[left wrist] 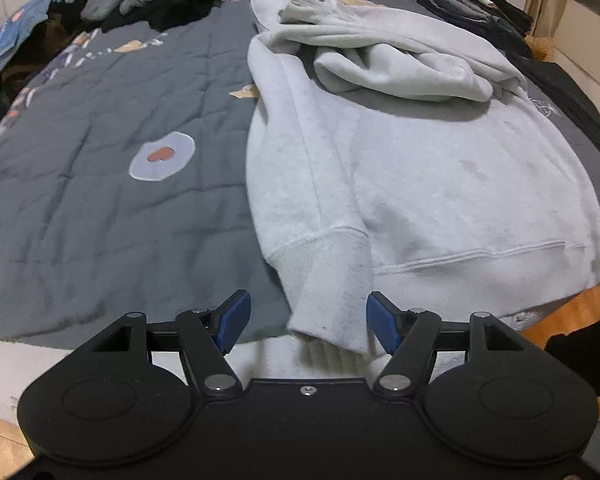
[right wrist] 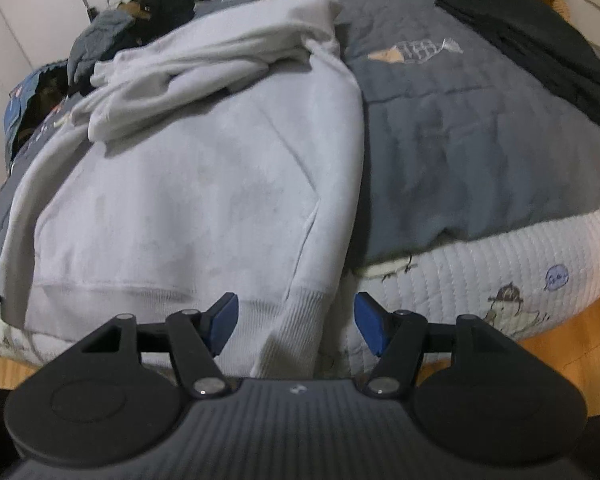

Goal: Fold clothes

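- Lying flat on the grey quilt (left wrist: 100,200), the pale grey hooded sweatshirt (left wrist: 440,184) is spreading toward the near bed edge, hood bunched at the far end and both sleeves running down its sides.
- Hanging over the left cuff (left wrist: 324,300), the left gripper (left wrist: 308,322) is standing part open and holding nothing; the cuff is sitting between the blue pads (left wrist: 232,320), which are not pressing on it.
- Hovering likewise, the right gripper (right wrist: 296,322) is standing part open and empty over the right cuff (right wrist: 296,328) (this cuff is drooping past the mattress edge (right wrist: 480,272)).
- Closing each pair of pads on ribbed cuff only is advisable, so that no body fabric is being pinched underneath.
- Lifting both cuffs together and carrying them inward across the chest is probably keeping the fold symmetrical (uneven pulls are likely skewing the hem (left wrist: 480,258)).
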A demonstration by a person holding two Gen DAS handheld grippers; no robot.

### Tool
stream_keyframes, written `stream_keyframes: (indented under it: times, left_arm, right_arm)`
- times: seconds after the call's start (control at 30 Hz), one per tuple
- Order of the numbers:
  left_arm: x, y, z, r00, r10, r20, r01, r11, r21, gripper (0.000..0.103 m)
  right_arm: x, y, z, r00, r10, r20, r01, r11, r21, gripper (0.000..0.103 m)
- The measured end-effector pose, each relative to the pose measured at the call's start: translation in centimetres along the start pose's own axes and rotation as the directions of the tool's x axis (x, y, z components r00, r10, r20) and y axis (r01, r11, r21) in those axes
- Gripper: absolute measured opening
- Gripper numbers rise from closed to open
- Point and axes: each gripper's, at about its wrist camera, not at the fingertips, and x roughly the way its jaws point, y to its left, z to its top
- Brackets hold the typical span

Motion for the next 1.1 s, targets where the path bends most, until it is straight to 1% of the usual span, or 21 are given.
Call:
stream_keyframes:
  times: [0.03, 0.1, 0.13, 0.33, 0.37, 0.4, 0.43, 0.47, 0.5, 0.53, 0.63, 0.67, 0.73, 0.83, 0.97, 1.1]
  left_arm:
    - [0.2, -0.1, 0.0, 1.0, -0.002, -0.006, 0.002, 1.0, 0.001, 0.053]
    - [0.5, -0.3, -0.1, 1.0, -0.005, -0.019, 0.005, 1.0, 0.004, 0.051]
    - [0.7, -0.4, 0.0, 1.0, -0.004, -0.027, 0.005, 1.0, 0.004, 0.047]
    - [1.5, -1.2, 0.2, 0.999, 0.005, -0.04, -0.005, 1.0, 0.014, 0.047]
    - [1.6, -1.3, 0.2, 0.999, -0.002, -0.039, 0.003, 1.0, 0.015, 0.043]
    - [1.7, -1.4, 0.2, 0.999, -0.011, -0.041, 0.011, 1.0, 0.015, 0.036]
    - [1.8, -1.5, 0.2, 0.999, -0.019, -0.048, 0.02, 1.0, 0.013, 0.014]
    - [1.9, -1.5, 0.2, 0.998, -0.021, -0.053, 0.021, 1.0, 0.007, 0.01]
    - [1.9, -1.4, 0.3, 0.998, -0.018, -0.056, 0.017, 1.0, -0.006, 0.009]
    - [1.7, -1.2, 0.3, 0.998, -0.02, -0.051, 0.019, 1.0, -0.022, 0.008]
    - [0.6, -0.3, 0.5, 0.999, -0.051, -0.009, 0.05, 0.995, -0.091, 0.007]
    - [0.1, -0.1, 0.6, 0.998, -0.065, 0.012, 0.066, 0.991, -0.114, 0.006]
    - [-1.2, 0.4, 0.9, 0.992, -0.1, 0.076, 0.111, 0.982, -0.155, 0.006]
    - [-2.8, 1.5, 1.6, 0.976, -0.15, 0.161, 0.183, 0.959, -0.215, 0.006]
    - [-4.6, 3.5, 2.9, 0.95, -0.172, 0.259, 0.248, 0.922, -0.297, 0.006]
    - [-5.8, 5.1, 5.2, 0.925, -0.181, 0.333, 0.297, 0.893, -0.339, 0.006]
  right_arm:
    - [0.3, -0.1, -0.2, 1.0, -0.005, -0.017, 0.005, 1.0, 0.003, 0.063]
    - [1.0, -0.4, -0.5, 0.998, -0.009, -0.057, 0.01, 1.0, 0.016, 0.063]
    - [1.4, -0.6, -0.6, 0.997, -0.008, -0.079, 0.01, 1.0, 0.025, 0.063]
    - [3.3, -0.8, -1.5, 0.986, -0.026, -0.162, 0.03, 0.999, 0.026, 0.063]
    - [3.4, -0.7, -1.6, 0.986, -0.022, -0.164, 0.027, 0.999, 0.028, 0.062]
    - [3.5, -0.7, -1.8, 0.986, -0.018, -0.166, 0.023, 0.999, 0.029, 0.059]
    - [3.6, -0.7, -2.0, 0.986, -0.014, -0.168, 0.02, 0.999, 0.031, 0.042]
    - [3.6, -0.6, -2.1, 0.987, 0.009, -0.163, -0.004, 1.0, 0.03, 0.015]
    - [3.4, -0.6, -2.1, 0.987, 0.039, -0.159, -0.032, 0.999, 0.043, 0.011]
    - [3.0, -0.8, -2.1, 0.988, 0.062, -0.139, -0.053, 0.996, 0.07, 0.01]
    - [1.5, -1.4, -2.0, 0.989, 0.129, -0.074, -0.117, 0.982, 0.148, 0.009]
    - [0.8, -1.7, -1.8, 0.985, 0.169, -0.037, -0.159, 0.97, 0.185, 0.009]
    - [-0.7, -2.4, -1.4, 0.968, 0.247, 0.045, -0.25, 0.934, 0.253, 0.009]
    - [-2.6, -3.4, -0.7, 0.927, 0.339, 0.161, -0.374, 0.869, 0.324, 0.009]
    - [-4.3, -3.9, 0.9, 0.872, 0.403, 0.278, -0.485, 0.791, 0.373, 0.009]
    - [-5.3, -4.4, 3.8, 0.832, 0.437, 0.34, -0.546, 0.753, 0.368, 0.009]
